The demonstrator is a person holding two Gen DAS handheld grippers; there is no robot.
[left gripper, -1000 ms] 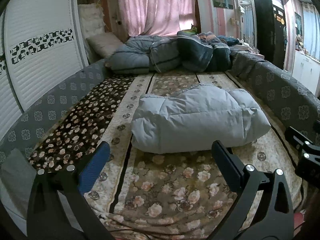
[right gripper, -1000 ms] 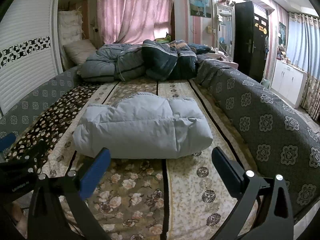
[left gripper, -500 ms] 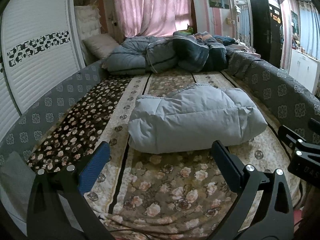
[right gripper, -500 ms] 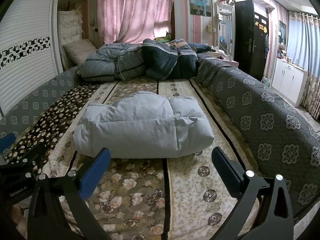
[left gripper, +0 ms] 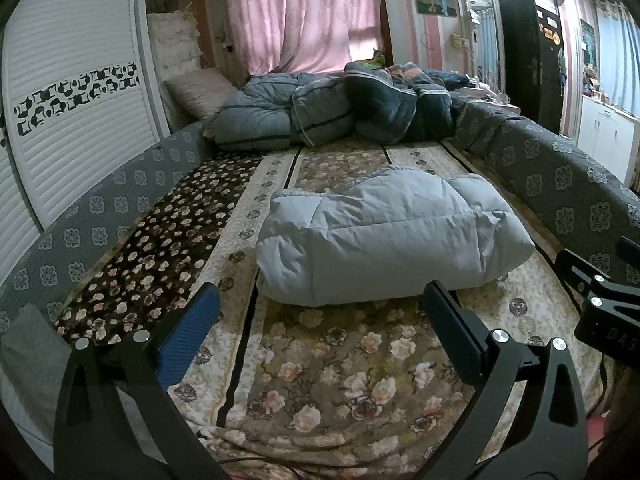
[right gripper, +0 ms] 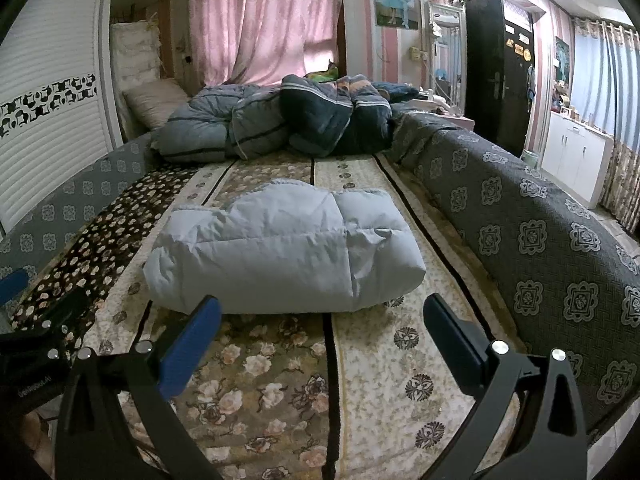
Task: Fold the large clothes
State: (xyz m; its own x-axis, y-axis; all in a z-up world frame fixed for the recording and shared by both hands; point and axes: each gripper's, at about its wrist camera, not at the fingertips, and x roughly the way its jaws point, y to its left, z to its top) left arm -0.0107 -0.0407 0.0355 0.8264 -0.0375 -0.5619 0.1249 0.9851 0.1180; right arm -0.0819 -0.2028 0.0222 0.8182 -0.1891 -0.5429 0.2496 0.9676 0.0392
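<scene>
A pale blue puffy down coat lies folded into a thick bundle in the middle of the floral bed cover; it also shows in the right wrist view. My left gripper is open and empty, held a little short of the bundle's near edge. My right gripper is open and empty, also just short of that near edge. Part of the right gripper shows at the right edge of the left wrist view.
Piled blue and dark quilts and a pillow lie at the far end of the bed. A grey patterned padded rim runs along both sides. A white slatted wardrobe stands left, a black door right.
Both grippers stay open and empty. The left wrist view has drifted slightly, so the bundle sits a touch further left in it; the coat itself has not moved.
</scene>
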